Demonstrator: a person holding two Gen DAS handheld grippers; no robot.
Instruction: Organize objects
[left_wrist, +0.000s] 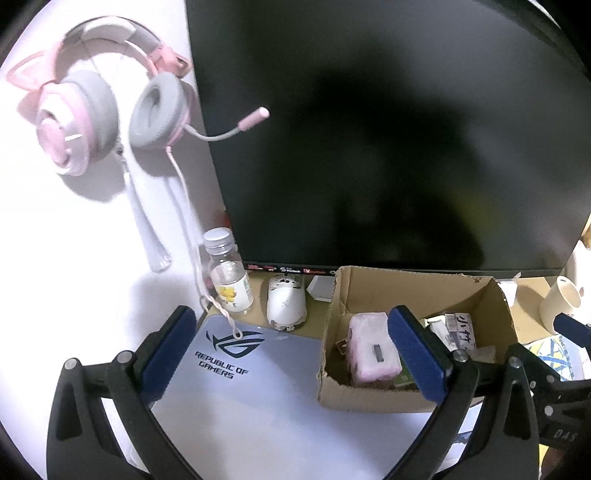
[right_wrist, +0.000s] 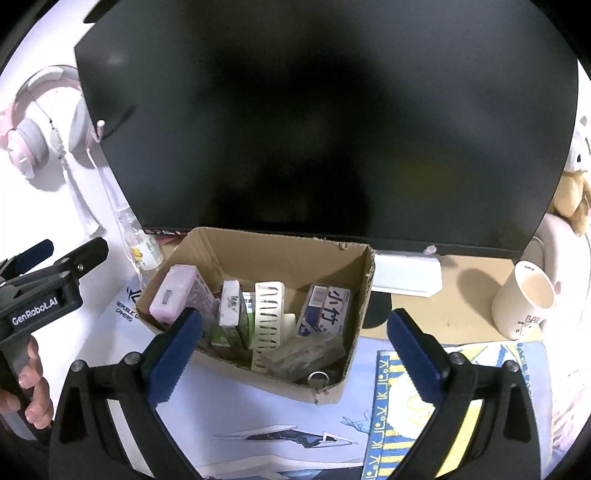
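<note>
Both grippers' jaws stand apart, empty; the cardboard box (right_wrist: 334, 384) lies lengthwise along the monitor (right_wrist: 325, 110).

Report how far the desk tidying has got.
Done: the open brown cardboard box already holds a pink rectangular case, small packets and a white blister strip. In hand: nothing; the left gripper and right gripper are both open and empty. Left: the white perforated mouse, clear small bottle and cream paper cup sit outside the box.
</note>
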